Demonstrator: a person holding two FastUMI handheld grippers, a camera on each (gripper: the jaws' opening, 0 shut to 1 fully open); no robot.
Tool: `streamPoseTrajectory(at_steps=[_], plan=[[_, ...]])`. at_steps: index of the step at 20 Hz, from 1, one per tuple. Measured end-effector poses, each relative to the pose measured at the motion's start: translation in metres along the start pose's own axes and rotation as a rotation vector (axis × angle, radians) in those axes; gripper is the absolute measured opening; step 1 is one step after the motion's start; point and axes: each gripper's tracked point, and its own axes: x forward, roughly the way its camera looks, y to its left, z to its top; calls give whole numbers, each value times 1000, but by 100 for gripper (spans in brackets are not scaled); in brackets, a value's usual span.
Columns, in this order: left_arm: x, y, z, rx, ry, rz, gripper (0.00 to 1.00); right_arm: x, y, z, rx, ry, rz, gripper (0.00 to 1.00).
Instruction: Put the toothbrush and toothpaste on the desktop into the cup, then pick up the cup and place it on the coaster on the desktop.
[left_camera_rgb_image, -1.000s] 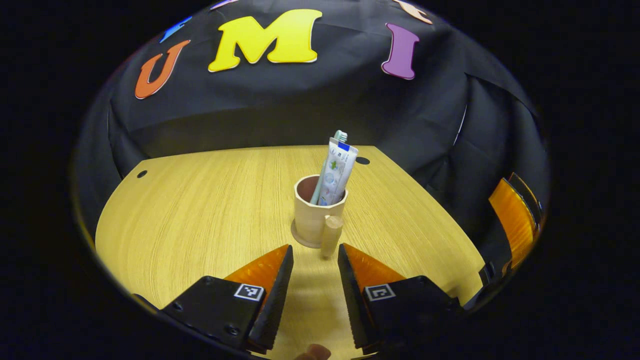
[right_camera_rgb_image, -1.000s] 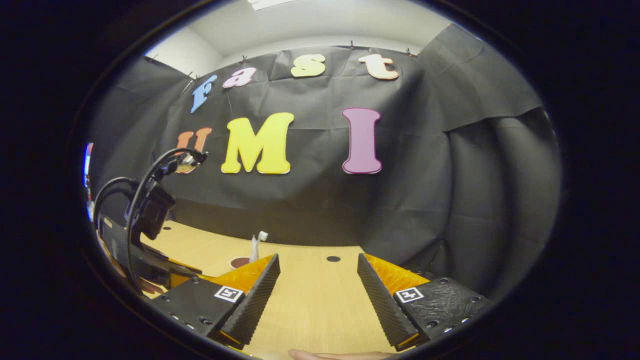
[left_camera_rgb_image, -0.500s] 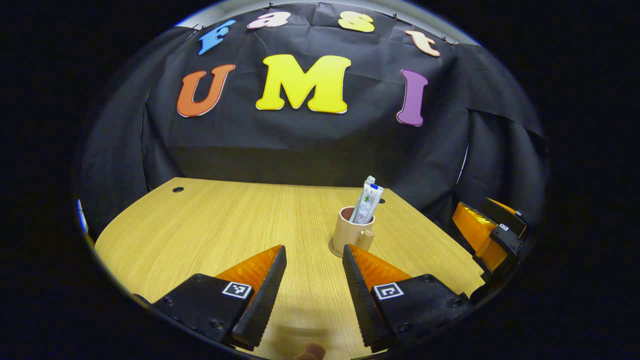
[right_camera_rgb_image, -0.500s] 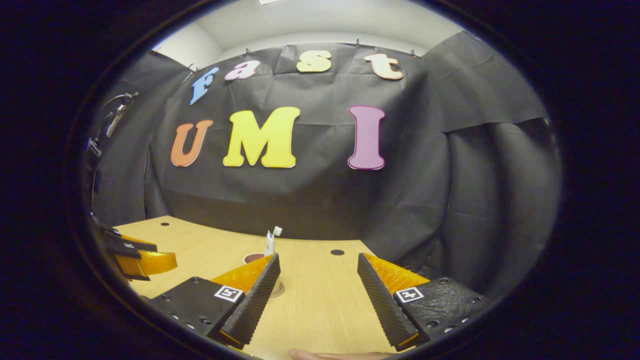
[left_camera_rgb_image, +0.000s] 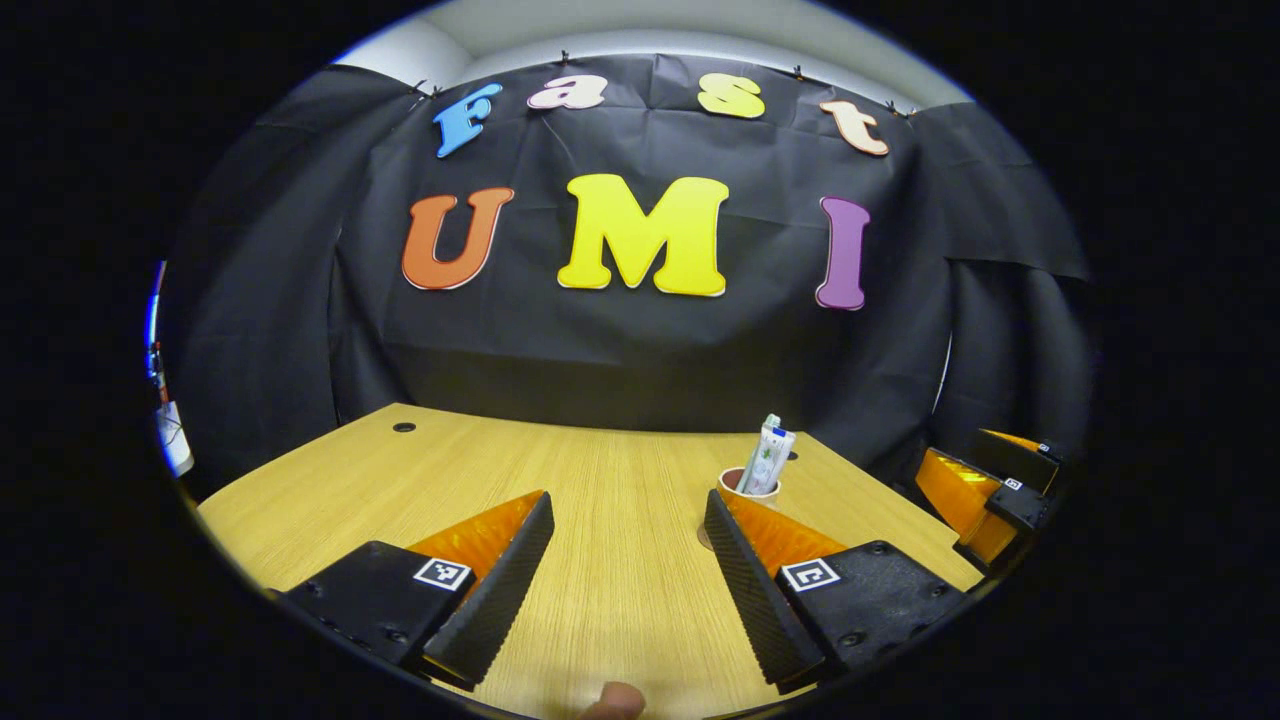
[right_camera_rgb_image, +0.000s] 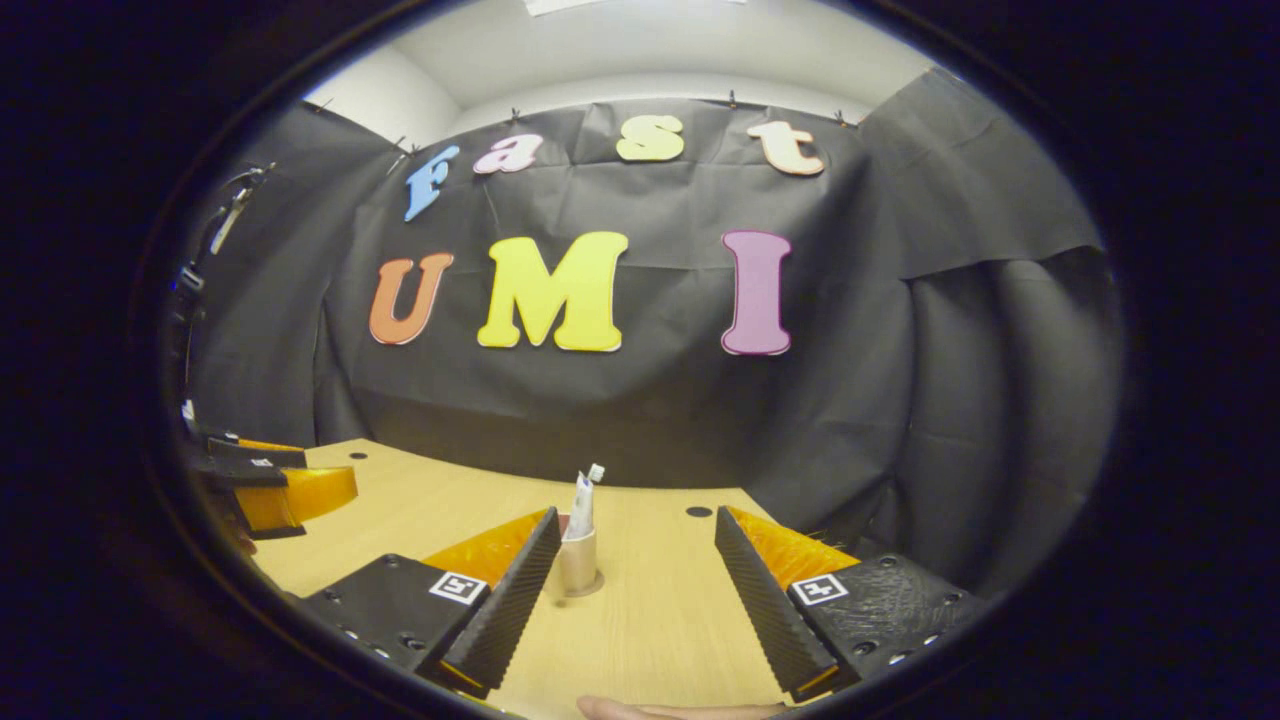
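Observation:
A beige cup (left_camera_rgb_image: 741, 484) stands upright on a round coaster (left_camera_rgb_image: 702, 538) on the wooden desktop (left_camera_rgb_image: 600, 470), holding the toothpaste tube (left_camera_rgb_image: 768, 458) and the toothbrush (left_camera_rgb_image: 771, 421). My left gripper (left_camera_rgb_image: 628, 500) is open and holds nothing; it sits back from the cup, and its right finger hides the cup's lower part. In the right gripper view the cup (right_camera_rgb_image: 578, 562) on its coaster (right_camera_rgb_image: 585, 590) stands just beyond the left finger, with the toothpaste (right_camera_rgb_image: 581, 508) and brush head (right_camera_rgb_image: 596, 470) sticking out. My right gripper (right_camera_rgb_image: 637, 517) is open and holds nothing.
The right gripper (left_camera_rgb_image: 985, 485) hangs off the table's right edge in the left gripper view; the left gripper (right_camera_rgb_image: 280, 480) is at far left in the right gripper view. Cable holes (left_camera_rgb_image: 404, 427) (right_camera_rgb_image: 699, 511) sit near the back edge. Black cloth walls close the back and sides.
My left gripper has drawn back from the cup and tilted up, so the cup looks smaller and farther. The right gripper view has turned slightly, bringing the cup out from behind its left finger.

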Motion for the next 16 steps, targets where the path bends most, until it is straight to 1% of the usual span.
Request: streamPoseTrajectory(at_steps=[1, 3, 5, 6, 7, 10, 13, 14, 16], plan=[[-2, -6, -1, 1, 2, -17, 97, -5, 2, 3, 4, -4, 5, 94], [-9, -15, -1, 20, 5, -40, 96, -12, 2, 8, -5, -20, 2, 96], [-16, -22, 6, 39, -21, -45, 97, -15, -8, 16, -27, -52, -34, 96], [-19, -26, 10, 45, -34, -48, 96, -16, -12, 19, -30, -66, -50, 93], [-21, -31, 10, 50, -44, -53, 96, -17, -13, 21, -25, -76, -55, 94], [-24, -37, 8, 63, -47, -66, 96, -13, -8, 10, -11, -35, -29, 94], [-21, -32, 7, 96, -54, -40, 96, -10, -8, 7, 2, -7, -14, 96], [-20, -30, 6, 100, -50, -30, 97, -9, -10, 5, -1, -3, -19, 94], [-17, -25, 4, 87, -45, -16, 96, -9, -9, 5, -6, -1, -22, 96]])
